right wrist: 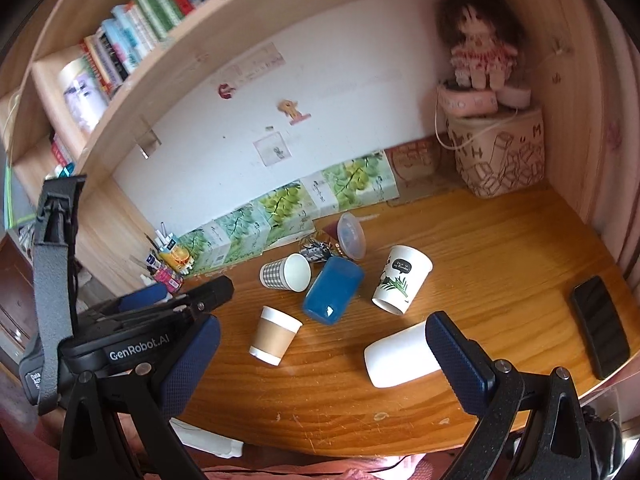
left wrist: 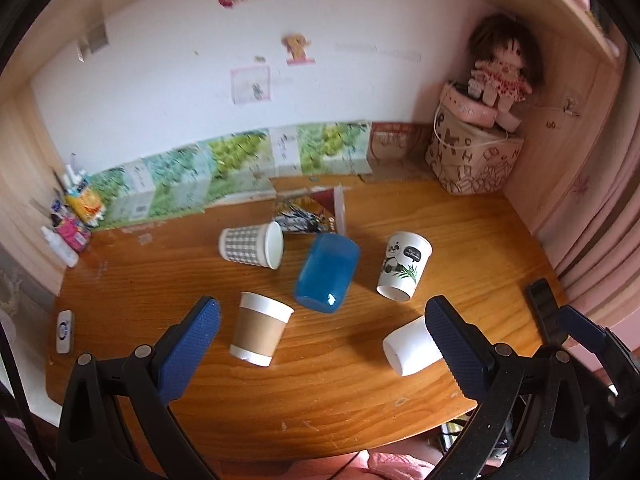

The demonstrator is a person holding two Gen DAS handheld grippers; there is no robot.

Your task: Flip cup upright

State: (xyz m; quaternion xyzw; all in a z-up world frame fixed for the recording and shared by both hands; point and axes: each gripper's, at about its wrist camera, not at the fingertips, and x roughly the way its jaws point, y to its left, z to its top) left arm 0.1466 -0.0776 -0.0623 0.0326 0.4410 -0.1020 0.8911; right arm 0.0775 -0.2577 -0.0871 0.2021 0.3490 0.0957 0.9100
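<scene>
Both grippers, left [left wrist: 320, 344] & right [right wrist: 320, 356], hover w/ jaws wide, nothing held. Plain white cup [right wrist: 400, 358] lies on its side near desk [right wrist: 500, 248] front edge, by right gripper, prob. easiest target.

The right finger pad [left wrist: 456, 344] is covering the open end of the lying white cup [left wrist: 408, 346] in both wrist views. The blue cup [right wrist: 332, 290] is hiding part of the clear lid [right wrist: 351, 236] behind it. Motion blur is smearing the doll [right wrist: 478, 40]; book spines [right wrist: 152, 20] are reading too small to make out.
</scene>
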